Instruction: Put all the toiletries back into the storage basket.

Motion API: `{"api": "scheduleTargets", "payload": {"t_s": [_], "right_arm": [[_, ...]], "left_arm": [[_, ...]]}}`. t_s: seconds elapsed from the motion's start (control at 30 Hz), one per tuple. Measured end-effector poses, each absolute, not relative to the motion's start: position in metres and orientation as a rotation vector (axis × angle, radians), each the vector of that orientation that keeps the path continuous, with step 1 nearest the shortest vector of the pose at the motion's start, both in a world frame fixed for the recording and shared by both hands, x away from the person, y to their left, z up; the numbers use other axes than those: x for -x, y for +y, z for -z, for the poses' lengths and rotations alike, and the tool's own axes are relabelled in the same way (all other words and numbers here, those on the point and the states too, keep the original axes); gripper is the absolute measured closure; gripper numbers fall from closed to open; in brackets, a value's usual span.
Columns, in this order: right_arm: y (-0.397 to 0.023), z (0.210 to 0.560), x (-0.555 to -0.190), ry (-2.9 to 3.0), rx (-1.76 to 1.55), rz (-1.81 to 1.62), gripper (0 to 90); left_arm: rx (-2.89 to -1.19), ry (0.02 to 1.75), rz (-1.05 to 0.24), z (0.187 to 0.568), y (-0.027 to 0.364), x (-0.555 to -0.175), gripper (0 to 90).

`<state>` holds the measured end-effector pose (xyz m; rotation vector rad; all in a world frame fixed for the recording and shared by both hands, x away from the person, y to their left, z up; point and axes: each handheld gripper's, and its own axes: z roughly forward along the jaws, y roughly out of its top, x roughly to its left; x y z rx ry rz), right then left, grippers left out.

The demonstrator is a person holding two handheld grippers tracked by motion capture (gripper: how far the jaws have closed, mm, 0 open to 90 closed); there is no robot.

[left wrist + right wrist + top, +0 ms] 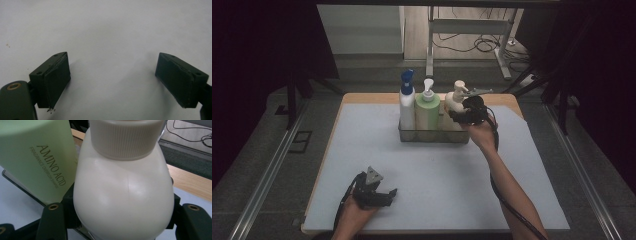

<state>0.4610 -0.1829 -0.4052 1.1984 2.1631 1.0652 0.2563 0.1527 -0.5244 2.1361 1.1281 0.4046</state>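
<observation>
From the high view, a pale grey mat covers the wooden worktop, and toward its far middle a clear, low rectangular tray holds three pump bottles in a row: a white bottle with a blue spray head at the left, a light green pump bottle in the middle, and a cream-white rounded plastic pump bottle at the right end. The right gripper reaches in against that cream bottle from the near right side, while the left gripper rests low over the mat near the left front of the worktop, well apart from the tray. In the left gripper view, its two black fingers stand spread wide with only bare mat between them. In the right gripper view, the cream bottle sits squarely between the fingers, which pinch its bulging body on both flanks just below the ribbed collar; the green bottle, printed "AMINO ACID", stands just beside it, touching or nearly so. The bottle's smooth, glossy plastic looks likely to be slippery and slightly yielding, and its weight depends on fill, which cannot be told. Its rounded taper suggests gripping at the widest part of the body, as here, and lifting straight up to clear the tray wall and its neighbour.
</observation>
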Motion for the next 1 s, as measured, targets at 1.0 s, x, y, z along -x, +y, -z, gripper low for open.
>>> {"api": "scheduleTargets", "payload": {"t_s": [1.0], "right_arm": [[-0.203, 0.419, -0.443, 2.197, -1.210, -1.109, 31.8]], "left_arm": [[-2.141, 1.128, -0.406, 0.524, 0.153, -0.256, 12.3]]}}
